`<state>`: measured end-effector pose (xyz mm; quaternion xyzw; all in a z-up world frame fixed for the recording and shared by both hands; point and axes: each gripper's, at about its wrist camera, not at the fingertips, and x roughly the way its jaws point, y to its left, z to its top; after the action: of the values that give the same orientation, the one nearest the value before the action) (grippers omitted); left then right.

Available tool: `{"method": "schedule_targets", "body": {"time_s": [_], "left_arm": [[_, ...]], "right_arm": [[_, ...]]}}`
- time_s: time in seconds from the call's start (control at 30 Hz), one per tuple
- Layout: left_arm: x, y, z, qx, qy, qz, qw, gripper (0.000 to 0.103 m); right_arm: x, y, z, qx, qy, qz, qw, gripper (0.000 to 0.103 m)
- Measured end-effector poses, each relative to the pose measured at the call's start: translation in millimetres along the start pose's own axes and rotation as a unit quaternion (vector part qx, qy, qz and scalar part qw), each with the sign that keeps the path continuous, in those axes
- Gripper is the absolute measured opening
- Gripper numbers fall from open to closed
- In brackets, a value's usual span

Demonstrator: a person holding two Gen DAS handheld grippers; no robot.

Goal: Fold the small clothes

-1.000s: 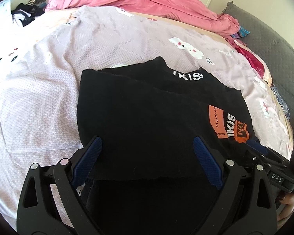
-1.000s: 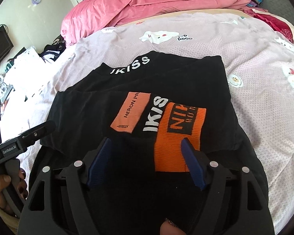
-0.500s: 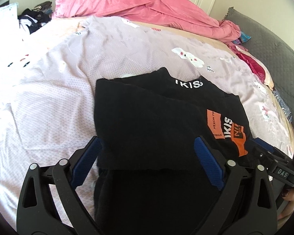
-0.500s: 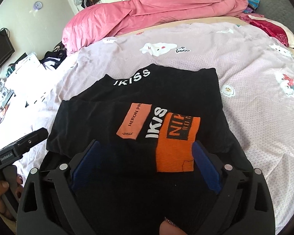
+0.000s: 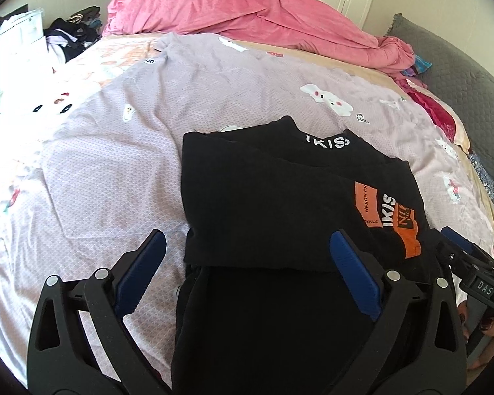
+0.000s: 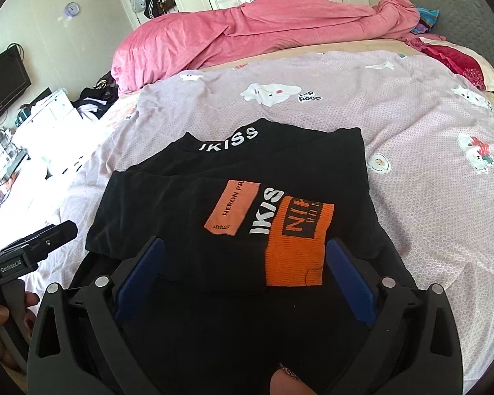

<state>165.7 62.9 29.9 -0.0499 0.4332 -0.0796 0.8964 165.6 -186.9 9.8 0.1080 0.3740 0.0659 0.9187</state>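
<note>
A black garment (image 5: 273, 197) with white "IKISS" lettering and orange patches lies partly folded on the bed; it also shows in the right wrist view (image 6: 247, 204). Its sleeves are folded across the body and the lower part hangs toward me. My left gripper (image 5: 245, 247) is open and empty, hovering over the garment's near left edge. My right gripper (image 6: 245, 256) is open and empty over the near edge, by the orange patch (image 6: 296, 243). Each gripper shows at the edge of the other's view.
The garment rests on a lilac sheet with cartoon prints (image 5: 122, 151). A pink duvet (image 5: 247, 10) is heaped at the far side. A grey headboard (image 5: 451, 62) is at right. Dark clothes (image 5: 72, 33) and white furniture (image 6: 46, 112) stand left.
Both grippers have drawn back and lifted away from the garment, so more of the bed shows. The right jaws opened wider. The garment lies where it was.
</note>
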Motion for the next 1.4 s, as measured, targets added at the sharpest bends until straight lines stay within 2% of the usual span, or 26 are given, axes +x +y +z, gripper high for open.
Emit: {"method": "schedule_targets", "body": {"time_s": [0.3, 0.53, 1.4], "left_arm": [[-18.8, 6.2, -7.6, -0.006, -0.011, 0.016, 0.9998, 0.094], [-35.5, 5.9, -13.6, 0.008, -0.028, 0.042, 0.9987, 0.094], [-62.8, 31.4, -53.9, -0.012, -0.016, 0.050, 0.9985, 0.094]], "right_arm": [[-13.9, 3.8, -1.6, -0.004, -0.009, 0.008, 1.000, 0.098], [-28.0, 8.5, -1.4, -0.017, -0.018, 0.009, 1.000, 0.098], [-55.6, 14.4, -21.5, -0.040, -0.020, 0.006, 0.999, 0.098]]}}
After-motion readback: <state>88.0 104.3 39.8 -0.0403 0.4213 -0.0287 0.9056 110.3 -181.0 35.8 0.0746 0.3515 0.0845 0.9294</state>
